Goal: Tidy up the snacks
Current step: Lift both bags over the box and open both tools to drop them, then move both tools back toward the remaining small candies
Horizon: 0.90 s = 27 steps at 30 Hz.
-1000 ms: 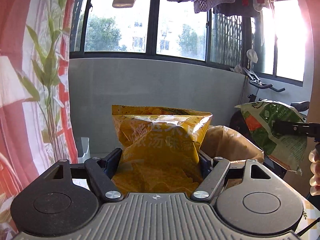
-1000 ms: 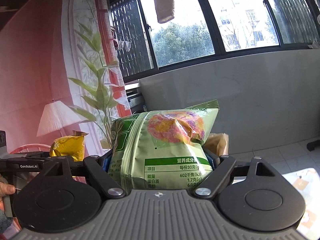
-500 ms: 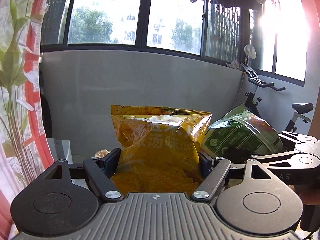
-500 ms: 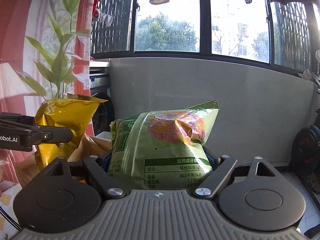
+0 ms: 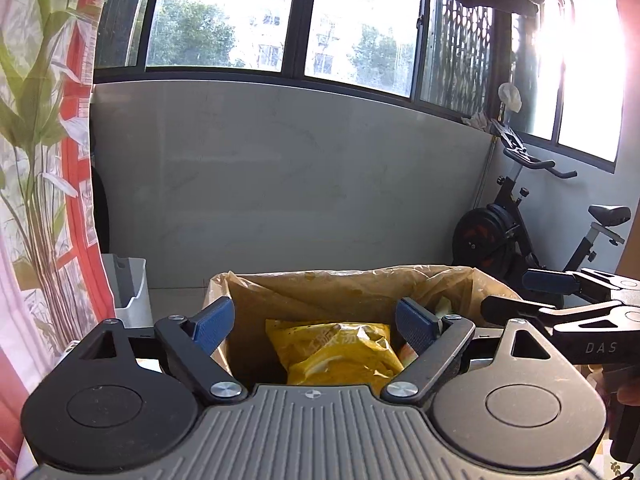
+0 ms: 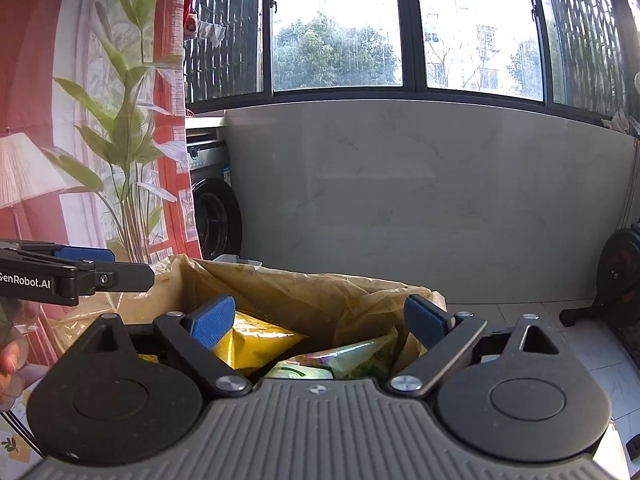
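The left gripper (image 5: 314,316) has its fingers (image 5: 212,318) spread wide, and they have just been opening; nothing is pinched between them. Below and beyond the gap lies the yellow bag (image 5: 340,350), resting inside the lined bin (image 5: 348,284), clear of both blue pads. The bin's tan liner (image 5: 304,292) rises behind the fingertips and wraps past both of them. Off to the right of the right finger, the other gripper reaches in over the bin's rim, its blue pad facing inward.

The right gripper (image 6: 320,320) also has its fingers (image 6: 424,322) spread, having just been opening, with nothing gripped. Under the gap sits the green bag (image 6: 340,362), low in the bin (image 6: 304,280), close beneath the gripper's body and apart from the pads. The yellow bag (image 6: 252,342) lies just beside it, behind and below the left finger, partly hidden by that pad. Whether the two bags touch cannot be told. To the left of the left finger, the left gripper (image 6: 120,270) shows side-on above the bin's edge, with a hand (image 6: 12,364) at the frame's margin.

Beyond the fingers stands a grey wall (image 5: 280,184) under windows (image 5: 352,20). An exercise bike (image 5: 520,224) is far right of the left fingers; a washer (image 6: 214,208) and a leaf-print curtain (image 6: 120,120) are far left of the right fingers.
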Tool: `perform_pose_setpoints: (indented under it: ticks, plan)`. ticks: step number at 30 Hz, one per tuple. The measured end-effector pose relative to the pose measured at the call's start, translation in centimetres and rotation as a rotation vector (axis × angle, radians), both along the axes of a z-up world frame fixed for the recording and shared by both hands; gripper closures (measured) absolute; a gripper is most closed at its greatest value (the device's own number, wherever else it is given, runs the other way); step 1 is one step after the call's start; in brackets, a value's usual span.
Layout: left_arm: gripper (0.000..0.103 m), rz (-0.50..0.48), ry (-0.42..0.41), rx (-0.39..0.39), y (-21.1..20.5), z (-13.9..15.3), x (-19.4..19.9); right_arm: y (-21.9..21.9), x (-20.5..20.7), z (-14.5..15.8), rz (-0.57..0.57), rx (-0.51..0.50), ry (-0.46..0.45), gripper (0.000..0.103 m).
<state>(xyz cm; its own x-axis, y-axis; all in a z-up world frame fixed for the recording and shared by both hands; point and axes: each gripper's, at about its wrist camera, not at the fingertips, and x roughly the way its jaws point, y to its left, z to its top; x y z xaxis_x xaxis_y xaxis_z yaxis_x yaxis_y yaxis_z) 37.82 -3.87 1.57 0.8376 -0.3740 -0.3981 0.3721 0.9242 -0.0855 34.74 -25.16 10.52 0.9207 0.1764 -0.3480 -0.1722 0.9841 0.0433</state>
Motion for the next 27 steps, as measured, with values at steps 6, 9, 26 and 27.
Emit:
perform_pose_setpoints:
  ticks: [6, 9, 26, 27]
  plan:
    - [0.014, 0.005, -0.001, 0.031, 2.6, 0.3, -2.5, -0.6, -3.1, 0.1, 0.022, 0.087, 0.003, 0.009]
    - [0.014, -0.017, 0.014, 0.02, 4.2, -0.3, -4.5, -0.6, -4.9, 0.0, 0.039, 0.124, -0.012, 0.01]
    - [0.019, 0.147, 0.22, 0.021, 9.2, -9.6, -11.6, 1.4, -13.3, -8.2, 0.092, 0.076, 0.134, 0.014]
    - [0.019, 0.155, 0.225, 0.026, 9.2, -10.0, -11.8, 1.1, -13.6, -9.0, 0.092, 0.068, 0.158, 0.014]
